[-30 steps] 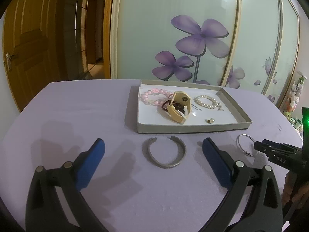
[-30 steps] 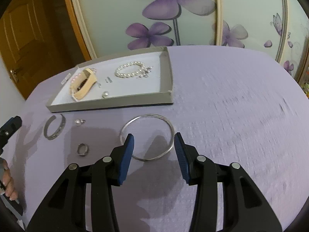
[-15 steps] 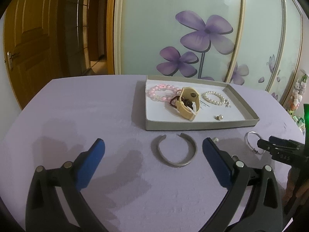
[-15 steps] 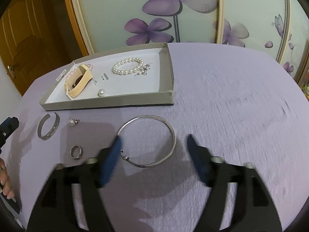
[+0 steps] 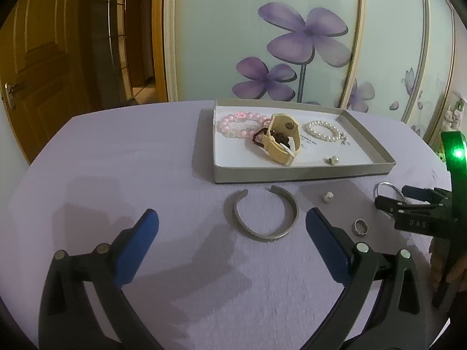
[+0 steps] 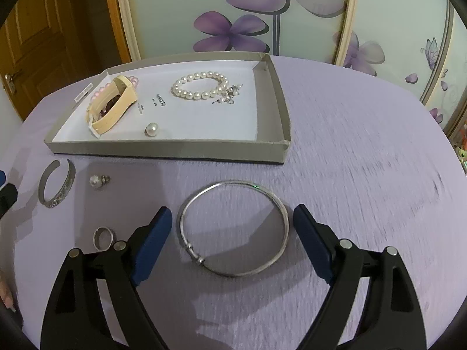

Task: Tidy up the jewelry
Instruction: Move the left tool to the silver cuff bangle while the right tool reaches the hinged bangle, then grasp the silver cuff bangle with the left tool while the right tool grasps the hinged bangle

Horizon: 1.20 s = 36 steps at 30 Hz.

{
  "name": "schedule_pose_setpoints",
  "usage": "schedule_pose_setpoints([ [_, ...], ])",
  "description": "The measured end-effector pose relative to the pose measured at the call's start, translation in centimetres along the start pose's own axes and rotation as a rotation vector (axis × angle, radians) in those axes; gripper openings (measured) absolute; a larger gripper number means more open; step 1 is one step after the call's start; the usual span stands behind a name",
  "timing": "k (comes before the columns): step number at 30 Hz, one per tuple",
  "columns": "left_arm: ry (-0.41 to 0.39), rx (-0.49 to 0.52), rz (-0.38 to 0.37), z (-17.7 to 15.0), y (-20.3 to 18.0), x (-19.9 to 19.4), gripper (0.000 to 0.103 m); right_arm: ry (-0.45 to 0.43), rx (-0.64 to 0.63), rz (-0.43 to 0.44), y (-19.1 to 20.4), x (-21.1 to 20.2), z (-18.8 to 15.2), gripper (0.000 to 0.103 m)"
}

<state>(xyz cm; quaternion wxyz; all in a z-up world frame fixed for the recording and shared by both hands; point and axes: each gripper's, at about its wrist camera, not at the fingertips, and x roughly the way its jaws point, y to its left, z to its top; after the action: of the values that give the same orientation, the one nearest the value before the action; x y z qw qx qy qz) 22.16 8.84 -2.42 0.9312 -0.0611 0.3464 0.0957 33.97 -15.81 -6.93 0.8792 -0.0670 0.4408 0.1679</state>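
A shallow grey tray point(image 5: 294, 172) point(image 6: 280, 116) holds a pink bead bracelet point(image 5: 238, 122), a cream watch point(image 5: 284, 143) point(image 6: 112, 110), a pearl bracelet point(image 5: 322, 131) point(image 6: 201, 86) and a pearl stud point(image 6: 151, 129). On the purple cloth in front lie an open silver cuff point(image 5: 261, 214) point(image 6: 57, 183), a pearl stud point(image 5: 328, 197) point(image 6: 97, 180), a small ring point(image 5: 360, 227) point(image 6: 102, 237) and a thin silver bangle point(image 6: 233, 227). My left gripper point(image 5: 232, 245) is open just short of the cuff. My right gripper point(image 6: 232, 242) is open with the bangle between its fingers.
The round table's edge curves off at left and right. A wooden door point(image 5: 32, 67) stands at the far left. Glass panels with purple flowers point(image 5: 303, 38) stand behind the table. The right gripper's body point(image 5: 417, 210) shows in the left wrist view.
My right gripper has opened wide and moved forward over the bangle. My left gripper has drawn slightly left and back, so the ring and stud now show.
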Motion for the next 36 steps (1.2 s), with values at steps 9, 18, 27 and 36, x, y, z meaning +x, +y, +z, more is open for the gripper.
schedule_pose_setpoints([
  [9,0.056,0.009,-0.016,0.0,-0.8,1.3,0.101,-0.010,-0.023,0.021,-0.2,-0.5,-0.4,0.075],
  [18,0.111,0.042,0.002,0.1,-2.4,3.1,0.101,-0.023,0.011,0.051,-1.2,-1.7,-1.2,0.075],
  [27,0.183,0.010,0.046,0.7,-2.9,5.4,0.101,-0.043,0.025,0.077,-1.8,-2.8,-1.4,0.075],
  [36,0.202,-0.019,0.074,1.2,-3.1,6.2,0.073,-0.047,0.025,0.088,-1.8,-3.1,-1.2,0.075],
])
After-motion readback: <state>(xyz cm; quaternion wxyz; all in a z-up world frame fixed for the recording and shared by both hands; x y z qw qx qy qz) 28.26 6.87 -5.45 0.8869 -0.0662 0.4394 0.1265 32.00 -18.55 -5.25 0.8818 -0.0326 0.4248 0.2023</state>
